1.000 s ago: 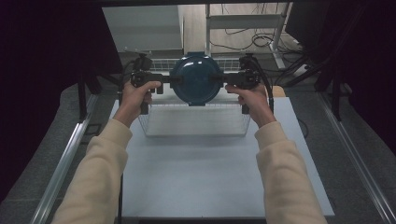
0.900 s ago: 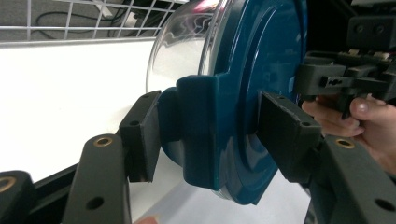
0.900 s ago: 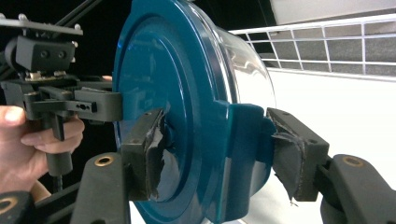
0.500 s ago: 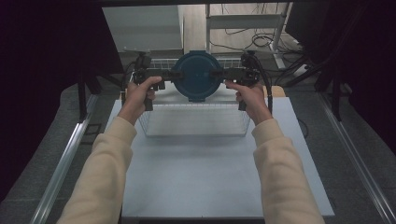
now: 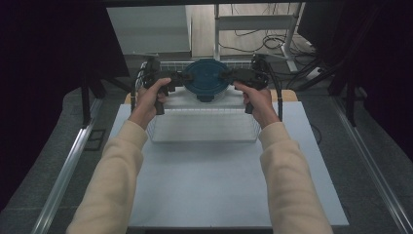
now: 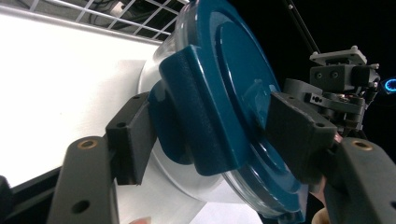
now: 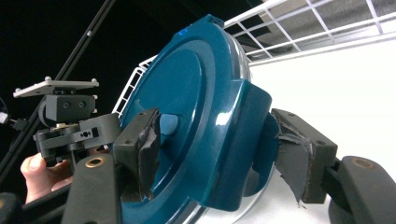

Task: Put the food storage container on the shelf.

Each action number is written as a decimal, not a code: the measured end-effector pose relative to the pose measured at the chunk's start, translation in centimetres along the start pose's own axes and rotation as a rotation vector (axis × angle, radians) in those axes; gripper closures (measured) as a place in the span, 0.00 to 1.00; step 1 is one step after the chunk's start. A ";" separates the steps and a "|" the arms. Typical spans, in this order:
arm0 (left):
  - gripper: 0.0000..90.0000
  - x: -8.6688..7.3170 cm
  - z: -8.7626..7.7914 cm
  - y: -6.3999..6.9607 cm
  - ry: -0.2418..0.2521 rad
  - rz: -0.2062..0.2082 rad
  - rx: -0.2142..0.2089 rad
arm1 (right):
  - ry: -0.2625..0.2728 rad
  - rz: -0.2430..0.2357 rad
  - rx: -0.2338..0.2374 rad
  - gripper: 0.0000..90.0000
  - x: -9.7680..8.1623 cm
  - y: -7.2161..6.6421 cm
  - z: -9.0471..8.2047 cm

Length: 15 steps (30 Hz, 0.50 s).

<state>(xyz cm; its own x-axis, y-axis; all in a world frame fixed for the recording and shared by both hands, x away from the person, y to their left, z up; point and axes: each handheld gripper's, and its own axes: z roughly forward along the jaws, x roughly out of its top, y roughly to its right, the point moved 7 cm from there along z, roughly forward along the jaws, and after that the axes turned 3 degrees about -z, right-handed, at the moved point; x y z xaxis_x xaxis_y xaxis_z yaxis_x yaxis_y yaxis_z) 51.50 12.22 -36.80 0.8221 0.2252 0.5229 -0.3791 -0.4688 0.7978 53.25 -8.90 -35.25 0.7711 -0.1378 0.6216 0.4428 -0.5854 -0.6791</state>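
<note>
A round clear container with a dark blue lid (image 5: 207, 79) hangs tilted over the back of a white wire basket (image 5: 204, 139). My left gripper (image 5: 183, 81) straddles the lid's side latch (image 6: 201, 116). Its jaws have just been opening, with the latch between them and the pads (image 6: 133, 140) close to it. From the other side my right gripper (image 5: 229, 77) holds the opposite latch (image 7: 243, 140). Its jaws have also just eased a little wider, but both pads (image 7: 140, 144) still lie against the lid (image 7: 187, 102).
The basket stands at the far end of a pale table top (image 5: 219, 185), and a person's sleeved forearms reach over it. Metal rails (image 5: 63, 170) run along both sides. Dark curtains flank the table, and cables lie on the floor (image 5: 253, 39) behind it.
Both hands have moved away from me and down with the container, toward the back of the basket. Its lid has turned to face more upward. The left jaws stand wider.
</note>
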 end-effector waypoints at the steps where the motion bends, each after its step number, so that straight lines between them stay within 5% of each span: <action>1: 0.37 0.0 0.1 -0.1 0.002 -0.002 -0.002 | -0.003 0.009 0.000 0.38 0.0 0.1 0.0; 8: 0.35 -0.2 0.3 0.0 0.026 0.014 0.003 | -0.003 0.018 -0.004 0.36 -0.2 0.2 0.1; 15: 0.22 0.0 -0.6 1.4 0.121 0.133 0.144 | 0.052 -0.045 -0.072 0.16 -0.1 -1.0 -0.5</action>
<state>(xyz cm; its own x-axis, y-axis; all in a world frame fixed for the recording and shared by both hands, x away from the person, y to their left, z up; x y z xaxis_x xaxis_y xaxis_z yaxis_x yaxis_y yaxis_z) 50.70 12.08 -35.47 0.7089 0.2499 0.6596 -0.4092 -0.6160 0.6731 52.48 -8.73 -34.47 0.7254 -0.1503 0.6717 0.4410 -0.6478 -0.6212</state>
